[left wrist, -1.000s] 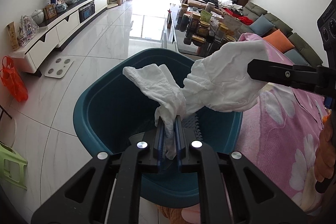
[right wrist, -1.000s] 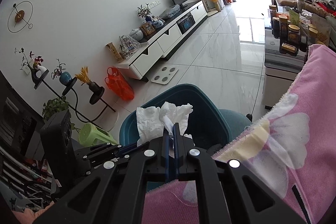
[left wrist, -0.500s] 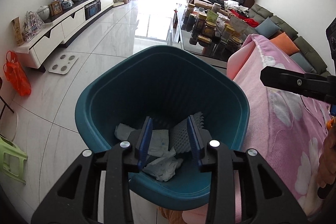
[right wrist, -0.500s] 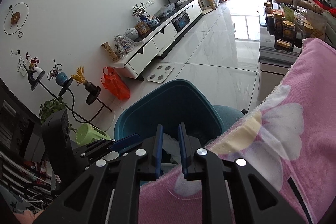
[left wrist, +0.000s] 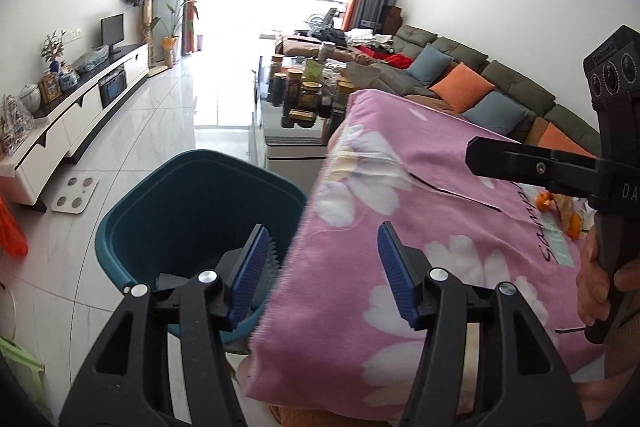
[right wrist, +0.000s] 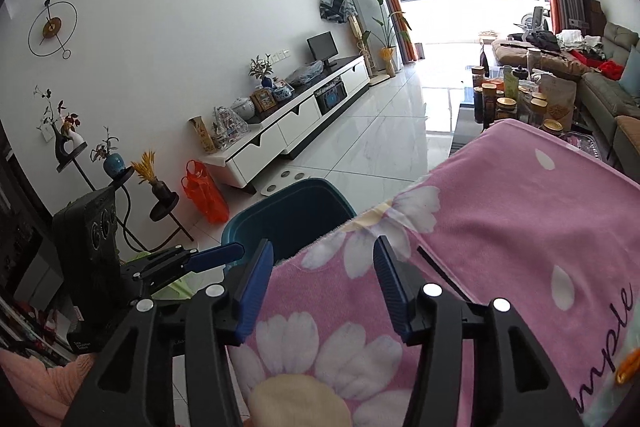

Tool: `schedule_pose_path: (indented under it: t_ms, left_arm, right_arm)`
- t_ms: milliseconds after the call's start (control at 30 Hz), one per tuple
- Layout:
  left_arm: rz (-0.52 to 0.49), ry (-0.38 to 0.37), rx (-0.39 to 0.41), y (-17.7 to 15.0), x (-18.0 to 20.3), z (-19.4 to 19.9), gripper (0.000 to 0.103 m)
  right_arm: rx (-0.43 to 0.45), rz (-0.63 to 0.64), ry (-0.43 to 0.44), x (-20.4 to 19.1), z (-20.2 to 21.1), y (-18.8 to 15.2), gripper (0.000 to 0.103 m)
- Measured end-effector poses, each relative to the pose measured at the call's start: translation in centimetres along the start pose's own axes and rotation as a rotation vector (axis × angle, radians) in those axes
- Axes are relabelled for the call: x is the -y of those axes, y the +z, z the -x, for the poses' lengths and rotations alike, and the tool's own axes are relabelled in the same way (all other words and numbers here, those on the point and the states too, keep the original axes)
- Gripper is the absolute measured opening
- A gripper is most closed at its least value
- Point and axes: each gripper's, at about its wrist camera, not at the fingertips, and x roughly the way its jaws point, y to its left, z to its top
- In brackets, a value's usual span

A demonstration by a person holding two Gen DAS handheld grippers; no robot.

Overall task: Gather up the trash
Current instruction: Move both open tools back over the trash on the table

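Beside pink blanket (left wrist: pixel 400 211), teal bin (left wrist: pixel 132 223) contents half hidden, left gripper (left wrist: pixel 324 267) and right gripper (right wrist: pixel 320 279) jaws wide, empty.

The teal bin (left wrist: pixel 132 227) is looking like smooth, faintly shiny plastic. The pink flowered blanket (left wrist: pixel 400 211) is showing a soft, matt, fuzzy cloth nap. The floor (left wrist: pixel 168 115) is gleaming as glossy, pale marbled tile. The left gripper (left wrist: pixel 322 267) and right gripper (right wrist: pixel 324 281) are appearing as matt black plastic with ribbed blue pads (left wrist: pixel 252 271) and bright metal screw heads (left wrist: pixel 208 276).
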Motion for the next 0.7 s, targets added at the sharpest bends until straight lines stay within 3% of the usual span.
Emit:
schedule_pose_path:
  t_ms: [333, 700]
  left_arm:
    - [-0.205, -0.26, -0.034, 0.1, 12.3, -0.9, 0.063]
    - [-0.348, -0.453, -0.157, 0.4, 23.3, -5.8, 0.064]
  right_arm:
    - [0.138, -0.098, -0.255, 5.2, 11.7, -5.5, 0.05]
    - [0.248, -0.228, -0.626, 11.3, 23.4, -11.3, 0.051]
